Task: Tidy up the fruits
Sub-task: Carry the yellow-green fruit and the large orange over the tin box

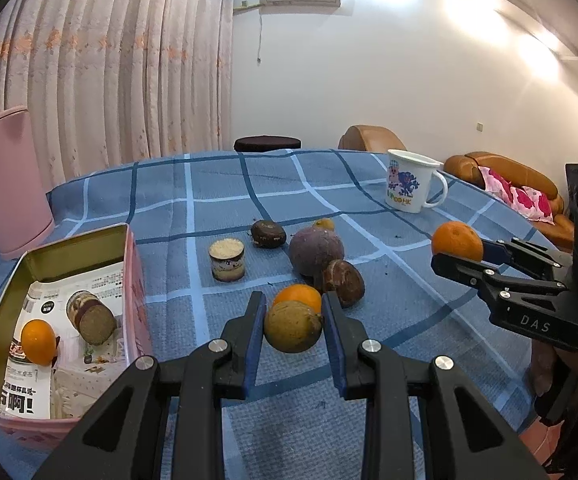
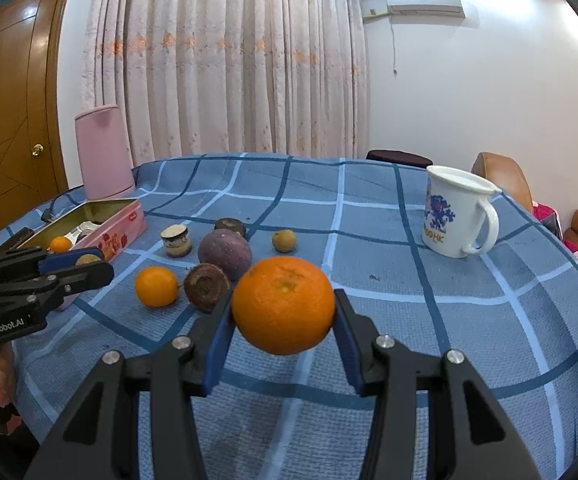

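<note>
A dull yellow-brown round fruit (image 1: 293, 326) is clamped by the left tool (image 1: 293, 328), a bright round orange (image 2: 283, 305) by the right tool (image 2: 285, 312); either may be dropped short of the pink rectangular tin (image 1: 137, 280) if the grip slackens.

Checked table (image 2: 369, 208), pink tin (image 1: 139, 280), mug (image 2: 455, 216), fruits (image 2: 225, 254)

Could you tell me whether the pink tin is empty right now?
No, the pink tin already holds an orange and a small round jar.

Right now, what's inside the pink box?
The pink box holds a small orange, a brown-topped jar lying on its side, and printed paper lining the bottom. Whatever lies under the paper is covered.
</note>
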Available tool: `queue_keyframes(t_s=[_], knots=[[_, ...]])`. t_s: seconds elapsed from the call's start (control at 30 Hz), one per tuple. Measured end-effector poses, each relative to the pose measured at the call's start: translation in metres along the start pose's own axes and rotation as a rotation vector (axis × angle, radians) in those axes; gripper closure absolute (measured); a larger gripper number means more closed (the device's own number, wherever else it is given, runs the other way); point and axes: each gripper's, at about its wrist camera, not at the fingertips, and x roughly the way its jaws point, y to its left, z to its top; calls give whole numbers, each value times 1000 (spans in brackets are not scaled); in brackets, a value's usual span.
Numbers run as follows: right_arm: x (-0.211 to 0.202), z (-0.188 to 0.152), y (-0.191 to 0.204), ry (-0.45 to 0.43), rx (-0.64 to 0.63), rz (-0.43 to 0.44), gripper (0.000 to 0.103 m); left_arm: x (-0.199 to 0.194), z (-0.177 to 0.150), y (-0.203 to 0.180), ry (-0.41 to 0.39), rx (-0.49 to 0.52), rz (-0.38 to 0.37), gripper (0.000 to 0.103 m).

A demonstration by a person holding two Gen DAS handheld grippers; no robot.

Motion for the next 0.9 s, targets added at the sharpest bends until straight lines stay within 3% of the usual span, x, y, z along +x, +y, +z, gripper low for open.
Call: queue_keyframes(t_s=[0.9], knots=[[-12, -2, 5, -91, -31, -12, 53, -15, 0, -2, -100, 11, 6, 73]])
